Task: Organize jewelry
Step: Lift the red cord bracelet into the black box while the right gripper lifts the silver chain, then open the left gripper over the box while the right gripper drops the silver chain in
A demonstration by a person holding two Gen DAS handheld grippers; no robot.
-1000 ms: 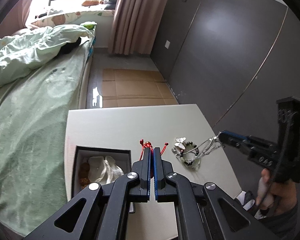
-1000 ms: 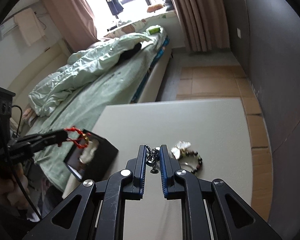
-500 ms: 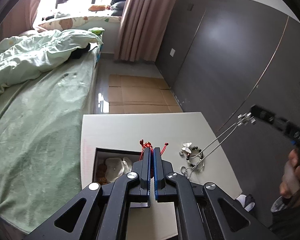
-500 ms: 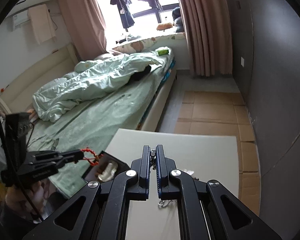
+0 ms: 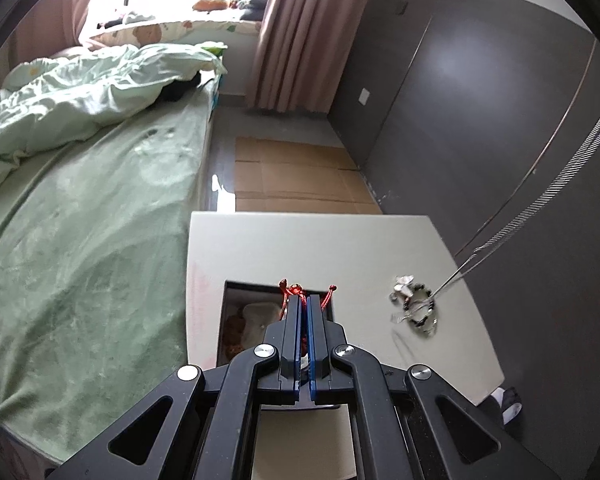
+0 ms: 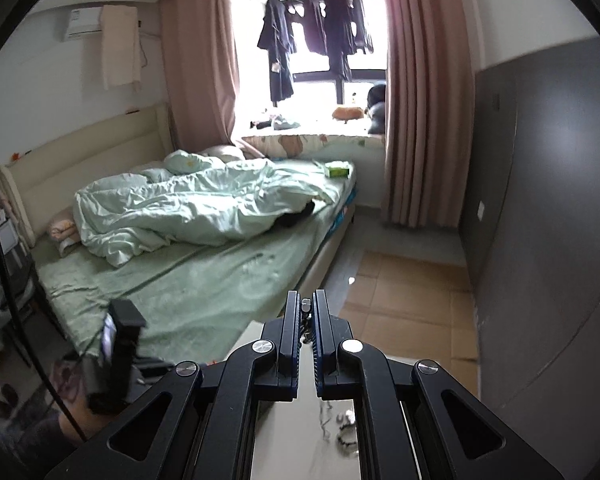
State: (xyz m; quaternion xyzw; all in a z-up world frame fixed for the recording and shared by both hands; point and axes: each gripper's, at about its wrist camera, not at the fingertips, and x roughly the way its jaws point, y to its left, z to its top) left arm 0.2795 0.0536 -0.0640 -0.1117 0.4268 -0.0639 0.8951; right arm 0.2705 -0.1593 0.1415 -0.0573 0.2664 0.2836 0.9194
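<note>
Bed (image 5: 80,220) fills the left half of the left wrist view; the pale table (image 5: 320,248) occupies the lower centre, its left edge against the bed and its right edge toward the dark wardrobe wall (image 5: 480,100). The open black jewelry box (image 5: 236,292) sits at the table's lower left, directly beneath the left gripper (image 5: 303,300), whose fingers are pressed together on a red cord bracelet (image 5: 290,290); the drop path appears straight down. A silver chain (image 5: 540,200) runs taut along a diagonal from the frame's right edge down to the tangle of beaded jewelry (image 5: 416,306) lying right of the box, well inside the table's right edge. In the right wrist view the right gripper (image 6: 308,308), at lower centre, pinches the chain's upper end, high above the table. Clearing the tangle likely requires further lift before travelling leftward to the box.
</note>
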